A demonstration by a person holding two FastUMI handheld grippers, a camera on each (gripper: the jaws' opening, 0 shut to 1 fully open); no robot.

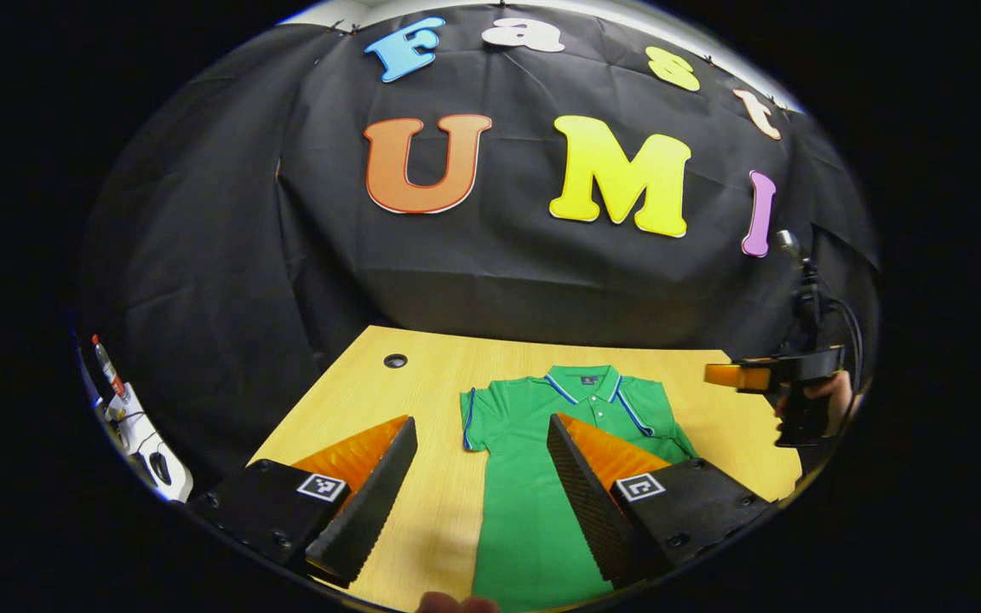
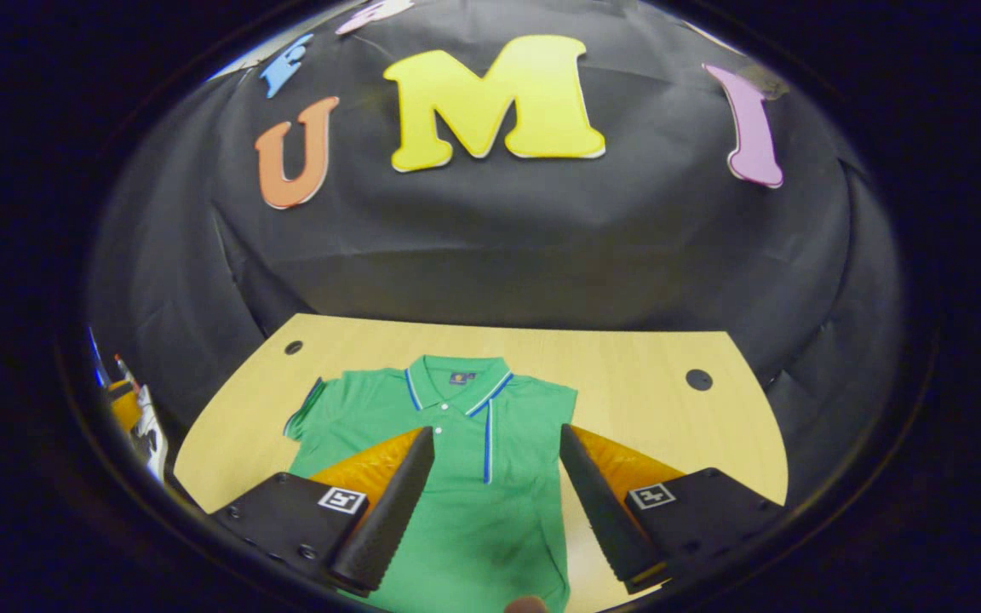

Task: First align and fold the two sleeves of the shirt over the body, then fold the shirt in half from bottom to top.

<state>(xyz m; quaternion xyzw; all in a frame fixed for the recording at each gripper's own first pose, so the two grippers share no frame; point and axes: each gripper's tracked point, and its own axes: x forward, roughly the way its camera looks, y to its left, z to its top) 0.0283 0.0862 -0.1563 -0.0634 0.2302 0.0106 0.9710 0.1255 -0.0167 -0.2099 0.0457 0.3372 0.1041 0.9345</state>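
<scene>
A green polo shirt with blue-and-white trim lies flat on the wooden table, collar toward the booth wall. In the left gripper view its left sleeve spreads out to the side, while the other sleeve lies folded over the body. My left gripper hovers open above that sleeve and the table, holding nothing. Farther right, the right gripper hangs above the table's edge in a hand. In the right gripper view the shirt lies below my open right gripper, over its chest.
The table has a round cable hole at the back left and another at the back right. Small white items sit off the table's left side. Bare wood lies right of the shirt.
</scene>
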